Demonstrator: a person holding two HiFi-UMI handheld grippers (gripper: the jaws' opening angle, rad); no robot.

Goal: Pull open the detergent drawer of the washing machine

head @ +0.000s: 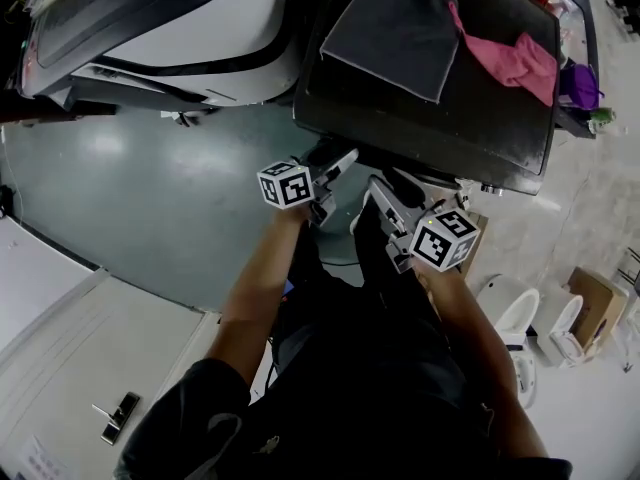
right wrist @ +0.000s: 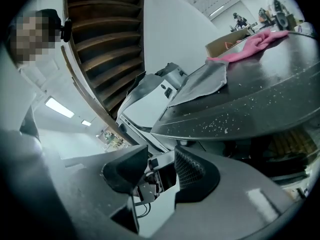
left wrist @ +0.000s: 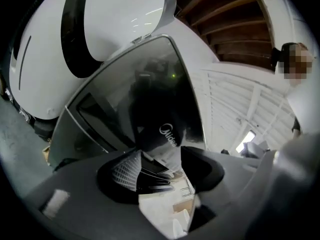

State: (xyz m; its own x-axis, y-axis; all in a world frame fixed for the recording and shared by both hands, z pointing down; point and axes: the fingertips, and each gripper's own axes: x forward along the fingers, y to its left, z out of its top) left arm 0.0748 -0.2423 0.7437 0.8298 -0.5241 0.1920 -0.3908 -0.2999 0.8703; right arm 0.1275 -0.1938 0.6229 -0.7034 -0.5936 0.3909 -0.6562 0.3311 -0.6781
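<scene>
Two grippers sit nearest, both empty: the left gripper (left wrist: 160,171) has its jaws slightly apart with nothing between them, and the right gripper (right wrist: 161,173) has open jaws, also bare. Beyond, at twelve o'clock, stands the dark washing machine (head: 480,103), with a grey cloth (head: 395,30) and a pink cloth (head: 515,60) on top. I cannot pick out the detergent drawer for sure; a rectangular outline (left wrist: 87,115) at ten o'clock of the left jaws may be it. This looks like the approach. Next, the jaws must find the drawer's lip and close on it.

Glossy green-grey floor (head: 150,188), wooden stairs (right wrist: 100,39) overhead, strip lights (right wrist: 59,107)
</scene>
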